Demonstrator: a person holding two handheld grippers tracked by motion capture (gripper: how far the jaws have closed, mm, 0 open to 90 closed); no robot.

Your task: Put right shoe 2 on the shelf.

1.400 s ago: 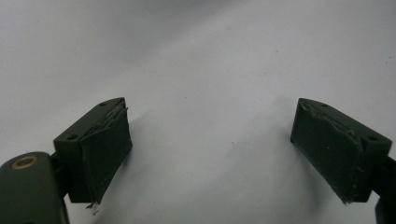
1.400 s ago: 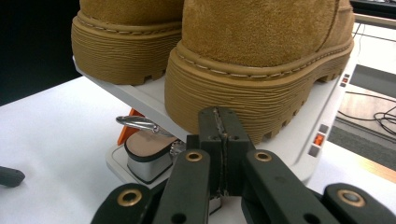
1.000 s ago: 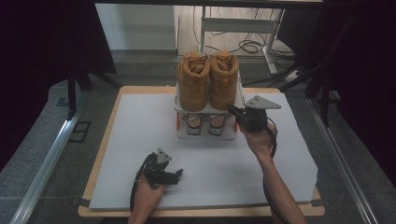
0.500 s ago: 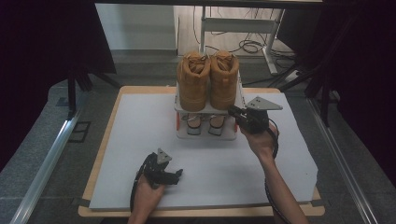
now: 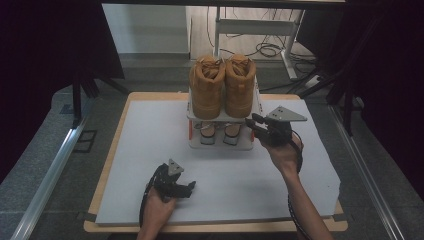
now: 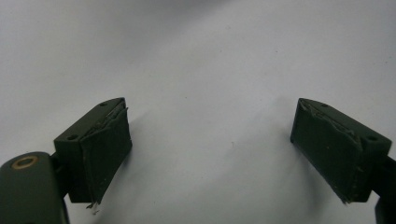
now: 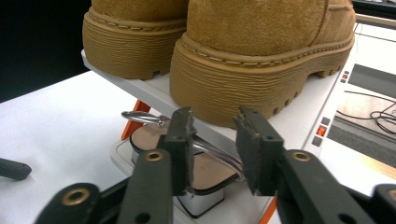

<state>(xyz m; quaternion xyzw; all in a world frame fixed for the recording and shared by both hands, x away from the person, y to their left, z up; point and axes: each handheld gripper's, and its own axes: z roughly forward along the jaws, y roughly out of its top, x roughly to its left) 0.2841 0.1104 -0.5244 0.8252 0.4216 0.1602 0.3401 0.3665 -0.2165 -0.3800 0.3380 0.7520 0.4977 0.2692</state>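
Two tan boots (image 5: 222,85) on one white two-tier rack (image 5: 250,145), two sandals (image 5: 216,132) beneath, and two tools (image 5: 181,189).

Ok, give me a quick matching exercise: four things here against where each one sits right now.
1. tan boots
2. sandals
3. left gripper
4. right gripper

a. lower shelf of the rack
b. near edge of the white table
c. top shelf
d. right front corner of the rack

Pairs: 1-c, 2-a, 3-b, 4-d
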